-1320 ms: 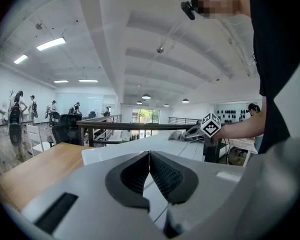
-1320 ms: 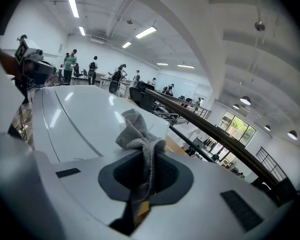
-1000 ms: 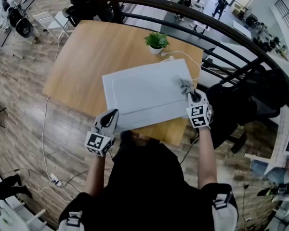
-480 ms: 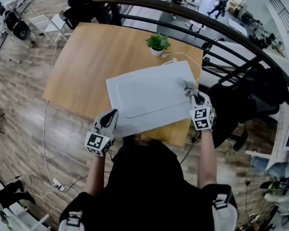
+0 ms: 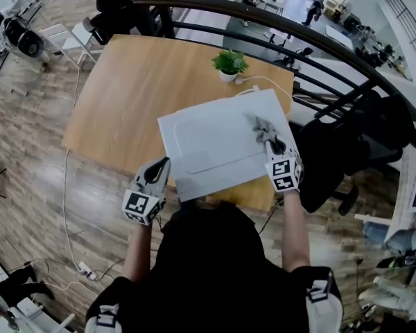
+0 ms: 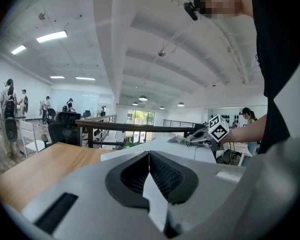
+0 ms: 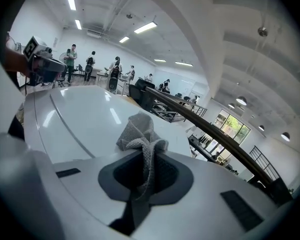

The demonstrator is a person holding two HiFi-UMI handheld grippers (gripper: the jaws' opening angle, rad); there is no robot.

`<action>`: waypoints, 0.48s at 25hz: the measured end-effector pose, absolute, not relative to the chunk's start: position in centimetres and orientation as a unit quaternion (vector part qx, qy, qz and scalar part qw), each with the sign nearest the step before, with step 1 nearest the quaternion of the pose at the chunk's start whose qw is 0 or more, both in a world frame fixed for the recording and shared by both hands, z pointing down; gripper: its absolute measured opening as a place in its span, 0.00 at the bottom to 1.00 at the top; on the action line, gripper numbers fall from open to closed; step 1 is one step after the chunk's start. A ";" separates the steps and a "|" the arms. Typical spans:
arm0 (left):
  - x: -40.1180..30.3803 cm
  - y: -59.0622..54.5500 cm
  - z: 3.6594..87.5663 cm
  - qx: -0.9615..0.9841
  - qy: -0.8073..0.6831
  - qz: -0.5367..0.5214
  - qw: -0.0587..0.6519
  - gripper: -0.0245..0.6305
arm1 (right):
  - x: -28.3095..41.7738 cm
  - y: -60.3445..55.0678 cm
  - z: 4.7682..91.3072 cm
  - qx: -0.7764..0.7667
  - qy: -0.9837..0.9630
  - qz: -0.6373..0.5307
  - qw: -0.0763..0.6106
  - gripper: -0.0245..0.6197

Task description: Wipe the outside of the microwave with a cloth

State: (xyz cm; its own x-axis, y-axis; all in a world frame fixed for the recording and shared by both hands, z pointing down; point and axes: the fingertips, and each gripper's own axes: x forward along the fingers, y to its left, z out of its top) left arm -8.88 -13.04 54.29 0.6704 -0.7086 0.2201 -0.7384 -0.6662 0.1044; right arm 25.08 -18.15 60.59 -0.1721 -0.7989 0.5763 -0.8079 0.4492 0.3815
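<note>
Cloth [image 7: 140, 134]: grey, coarse woven textile, rough. Microwave [image 5: 215, 144]: smooth pale casing with a soft sheen reflecting ceiling lights. Tabletop [image 5: 139, 82]: light wood, matt, smooth. Floor [image 5: 28, 151]: wood planks.

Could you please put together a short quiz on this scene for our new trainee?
1. True or false: the left gripper holds the cloth.
2. Where does the cloth rest? A) on top of the microwave B) in a sink C) in a bucket
3. Fill in: behind the microwave, on the table, stands a small potted ___.

Key:
1. False. The right gripper is shut on it; the left is shut and empty.
2. A
3. plant
</note>
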 end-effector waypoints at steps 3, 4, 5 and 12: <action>-9.3 -13.1 54.5 0.907 -0.397 0.090 0.107 0.04 | 23.3 -17.9 60.6 0.516 -0.770 0.004 0.374 0.07; -9.5 -13.2 54.4 0.907 -0.398 0.088 0.106 0.04 | 22.9 -17.9 60.7 0.517 -0.770 0.006 0.374 0.07; -9.7 -13.3 54.3 0.907 -0.399 0.085 0.104 0.04 | 22.7 -17.8 60.8 0.520 -0.768 0.010 0.373 0.07; -11.1 -13.8 54.8 0.915 -0.385 0.077 0.095 0.04 | 20.3 -17.5 60.6 0.524 -0.765 0.040 0.372 0.07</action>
